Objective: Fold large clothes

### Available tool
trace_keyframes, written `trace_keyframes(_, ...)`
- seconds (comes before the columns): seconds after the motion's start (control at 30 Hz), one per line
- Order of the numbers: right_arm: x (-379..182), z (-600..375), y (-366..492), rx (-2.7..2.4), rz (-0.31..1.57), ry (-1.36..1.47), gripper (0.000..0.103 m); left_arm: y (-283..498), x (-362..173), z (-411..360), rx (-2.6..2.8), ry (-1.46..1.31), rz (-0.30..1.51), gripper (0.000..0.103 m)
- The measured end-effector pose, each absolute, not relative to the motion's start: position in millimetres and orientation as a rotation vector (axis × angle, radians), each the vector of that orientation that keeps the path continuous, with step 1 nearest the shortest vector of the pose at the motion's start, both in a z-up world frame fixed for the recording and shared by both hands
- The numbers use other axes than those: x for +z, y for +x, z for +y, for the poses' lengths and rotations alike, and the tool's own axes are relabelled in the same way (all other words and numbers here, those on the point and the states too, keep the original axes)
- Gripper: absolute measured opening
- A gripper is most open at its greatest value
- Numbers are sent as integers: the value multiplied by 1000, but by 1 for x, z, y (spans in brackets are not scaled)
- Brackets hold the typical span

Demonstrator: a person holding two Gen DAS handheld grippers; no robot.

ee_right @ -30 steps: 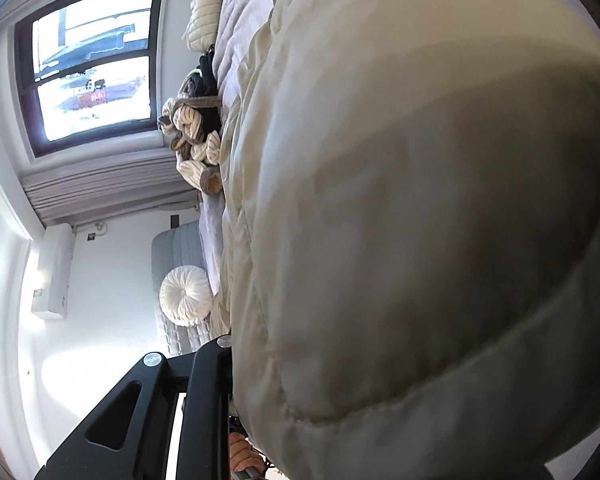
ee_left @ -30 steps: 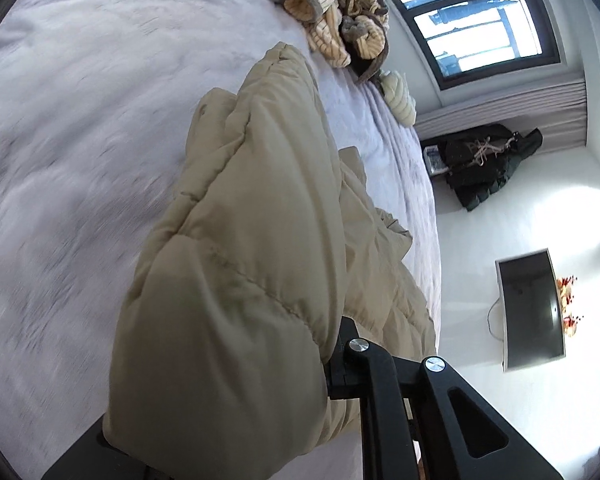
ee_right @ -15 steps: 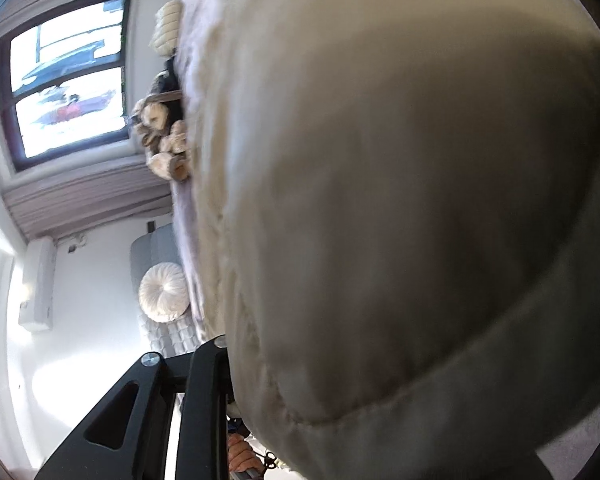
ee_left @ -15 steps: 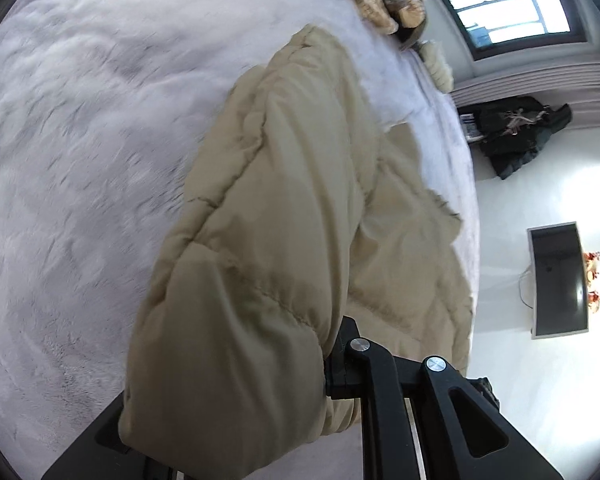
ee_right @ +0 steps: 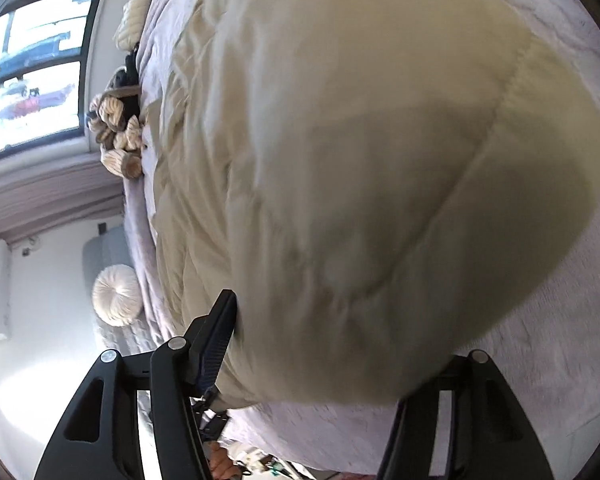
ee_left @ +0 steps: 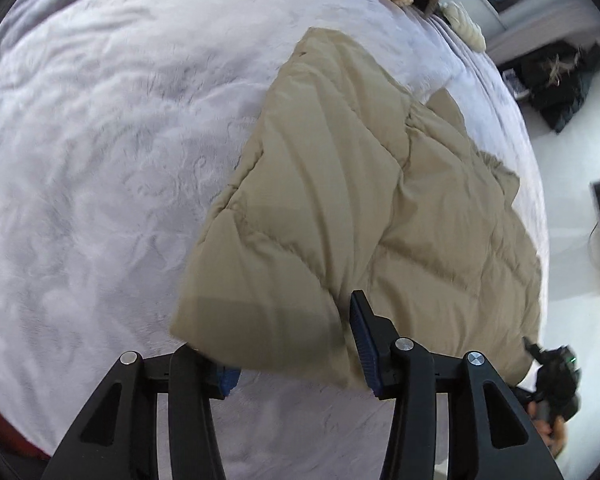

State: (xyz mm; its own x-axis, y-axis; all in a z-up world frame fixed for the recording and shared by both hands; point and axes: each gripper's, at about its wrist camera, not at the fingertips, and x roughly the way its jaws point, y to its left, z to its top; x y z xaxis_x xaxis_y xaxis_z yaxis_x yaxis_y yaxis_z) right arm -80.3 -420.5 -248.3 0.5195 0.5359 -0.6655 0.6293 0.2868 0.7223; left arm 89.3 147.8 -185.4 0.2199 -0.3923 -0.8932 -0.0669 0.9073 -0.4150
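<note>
**Padded jacket lies on the bed as both tools let go**

Lilac plush bedding (ee_left: 100,160) covers a wide bed under a window (ee_right: 28,68); a beige quilted jacket (ee_left: 380,200) lies spread toward the bed's near edge, 1 folded panel doubled over its body. Left tool (ee_left: 296,344) sits at the near corner of that fold; its jaws are opening, the corner between the blue pads (ee_left: 362,344) but no longer pinched. Right tool (ee_right: 340,344) is at the jacket's other near corner; its jaws are opening too, the puffy hem bulging between them, only 1 finger (ee_right: 216,336) clear in view. Knitted clothes (ee_right: 116,132) are heaped at the bed's far edge; a round white cushion (ee_right: 116,296) lies beyond the bed.
</note>
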Motion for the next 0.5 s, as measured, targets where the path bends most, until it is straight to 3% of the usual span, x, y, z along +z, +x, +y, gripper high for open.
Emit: trace_keyframes(0.5,-197,-350,-78,-88,1182,1280,67,77,-137,176,-173,-324,1293,49)
